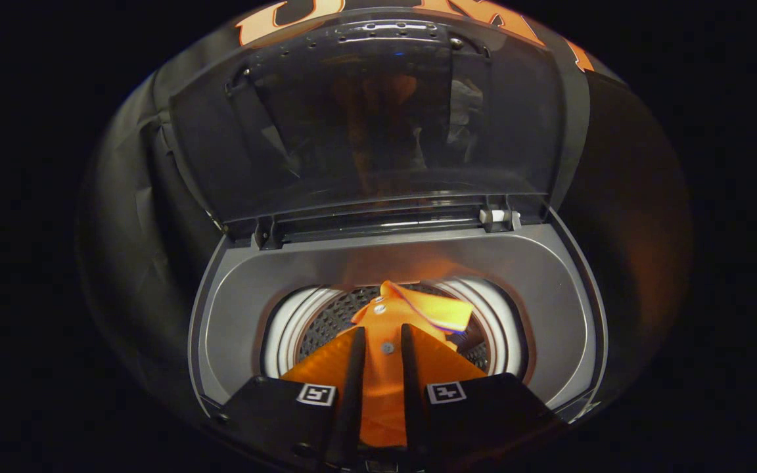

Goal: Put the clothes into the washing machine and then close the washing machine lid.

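My gripper (382,338) is shut on an orange garment (385,387) with small buttons, which runs between both fingers (355,374) and spreads out past them. The garment hangs over the round drum opening (293,328) of the grey top-loading washing machine (247,282), its collar end reaching out above the perforated drum. The machine's dark see-through lid (365,118) stands open, tilted up and back on its rear hinges.
The white drum ring (503,328) circles the opening below the grey top deck. A white hinge piece (500,215) sits at the lid's right rear. Black booth cloth (628,217) surrounds the machine on both sides and behind.
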Demonstrator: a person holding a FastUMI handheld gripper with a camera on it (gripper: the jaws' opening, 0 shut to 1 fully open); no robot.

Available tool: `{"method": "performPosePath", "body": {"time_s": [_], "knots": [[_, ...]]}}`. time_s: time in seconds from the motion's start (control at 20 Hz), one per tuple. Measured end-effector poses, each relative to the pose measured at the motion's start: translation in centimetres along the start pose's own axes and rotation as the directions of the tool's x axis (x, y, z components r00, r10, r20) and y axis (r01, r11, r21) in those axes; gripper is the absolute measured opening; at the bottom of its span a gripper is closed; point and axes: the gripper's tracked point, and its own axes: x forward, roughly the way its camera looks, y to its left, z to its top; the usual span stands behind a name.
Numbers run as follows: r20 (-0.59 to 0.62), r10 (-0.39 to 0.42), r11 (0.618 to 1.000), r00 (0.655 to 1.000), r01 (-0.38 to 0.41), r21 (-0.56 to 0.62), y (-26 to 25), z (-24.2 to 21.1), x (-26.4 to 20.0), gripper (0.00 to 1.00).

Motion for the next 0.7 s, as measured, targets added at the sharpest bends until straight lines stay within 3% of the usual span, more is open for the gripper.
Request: {"method": "performPosePath", "body": {"time_s": [0.2,0.7], "knots": [[-0.02,-0.01,0.999,1.0,0.011,0.033,-1.0,-0.7,-0.2,0.99],[0.038,-0.011,1.0,0.999,0.011,0.013,-1.8,0.5,-2.2,0.99]]}}
